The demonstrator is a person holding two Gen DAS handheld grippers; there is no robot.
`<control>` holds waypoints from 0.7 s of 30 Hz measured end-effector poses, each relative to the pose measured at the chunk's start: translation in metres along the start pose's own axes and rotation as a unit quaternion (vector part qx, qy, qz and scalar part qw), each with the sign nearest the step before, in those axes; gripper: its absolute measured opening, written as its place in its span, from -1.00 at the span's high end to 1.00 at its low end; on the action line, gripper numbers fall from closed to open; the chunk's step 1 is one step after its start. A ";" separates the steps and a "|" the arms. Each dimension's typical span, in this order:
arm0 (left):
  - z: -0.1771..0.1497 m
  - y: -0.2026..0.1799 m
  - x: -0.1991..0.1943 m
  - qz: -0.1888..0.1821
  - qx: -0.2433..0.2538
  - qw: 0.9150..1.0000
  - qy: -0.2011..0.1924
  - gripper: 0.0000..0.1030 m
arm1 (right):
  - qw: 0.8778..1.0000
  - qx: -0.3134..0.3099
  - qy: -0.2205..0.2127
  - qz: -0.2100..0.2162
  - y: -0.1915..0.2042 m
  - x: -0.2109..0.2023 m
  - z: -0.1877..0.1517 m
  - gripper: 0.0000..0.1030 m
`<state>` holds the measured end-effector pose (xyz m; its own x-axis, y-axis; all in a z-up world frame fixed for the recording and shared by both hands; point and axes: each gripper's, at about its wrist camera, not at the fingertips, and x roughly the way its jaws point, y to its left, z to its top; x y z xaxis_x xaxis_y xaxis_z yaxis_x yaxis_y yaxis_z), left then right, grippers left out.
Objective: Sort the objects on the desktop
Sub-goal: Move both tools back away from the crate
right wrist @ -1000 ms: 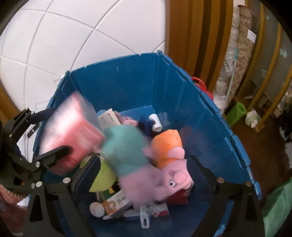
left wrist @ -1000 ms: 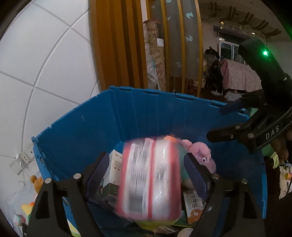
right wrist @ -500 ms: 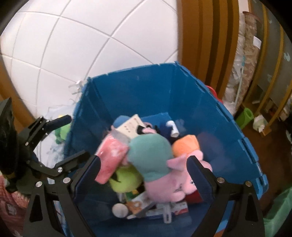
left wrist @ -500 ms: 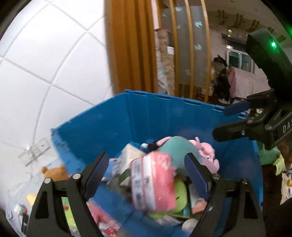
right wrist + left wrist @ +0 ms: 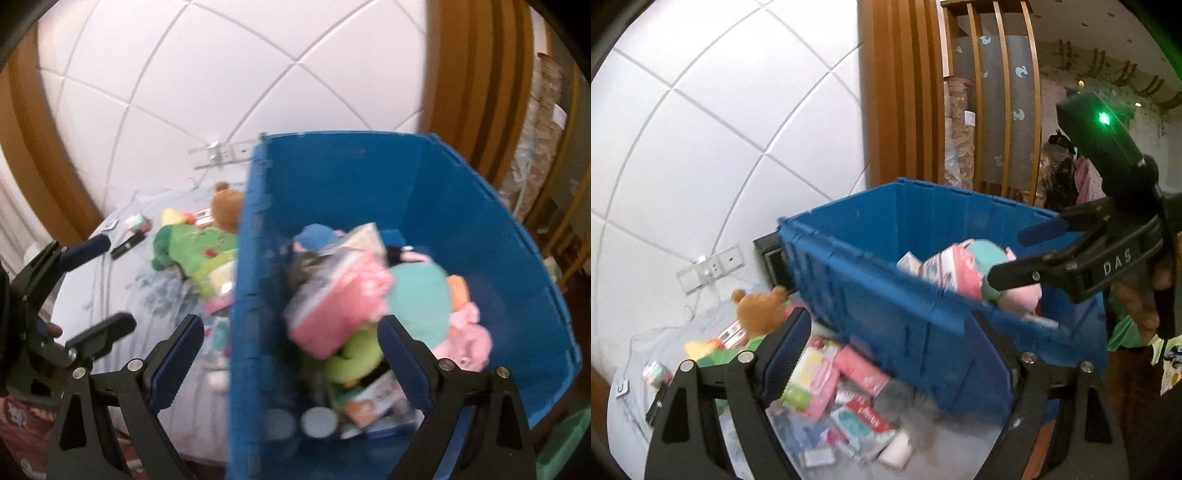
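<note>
both the left gripper [image 5: 886,354] and right gripper [image 5: 291,354] gape wide and carry nothing, the blue bin [image 5: 461,206] ahead of the right one already holding a pink pack [image 5: 340,306] and plush toys (blurred), while many desktop objects [image 5: 834,373] lie unsorted below the left fingers.

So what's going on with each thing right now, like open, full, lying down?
Left gripper: open, holding nothing.
Right gripper: open, holding nothing.
Blue bin: no lid on, part full of toys and boxes.
Pink pack: lying tilted on top of the pile in the bin.
Teal plush: lying in the bin beside the pink pack.
Brown teddy: on the table, outside the bin.
</note>
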<state>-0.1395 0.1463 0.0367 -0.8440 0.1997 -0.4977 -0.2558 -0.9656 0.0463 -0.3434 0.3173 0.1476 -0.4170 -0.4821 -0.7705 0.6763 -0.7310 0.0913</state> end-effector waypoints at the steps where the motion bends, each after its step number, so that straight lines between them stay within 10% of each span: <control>1: -0.006 0.004 -0.006 0.002 0.000 1.000 0.002 -0.67 | 1.000 -0.003 0.000 0.004 0.011 0.000 -0.001 -0.86; 21: -0.054 0.063 -0.073 0.027 -0.020 0.999 0.013 -0.69 | 0.999 -0.036 -0.022 0.003 0.108 -0.062 -0.019 -0.86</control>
<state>-0.0686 0.0619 0.0293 -0.8431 0.1425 -0.5185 -0.1901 -0.9810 0.0395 -0.2335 0.2776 0.1935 -0.4377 -0.5085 -0.7415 0.7199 -0.6923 0.0498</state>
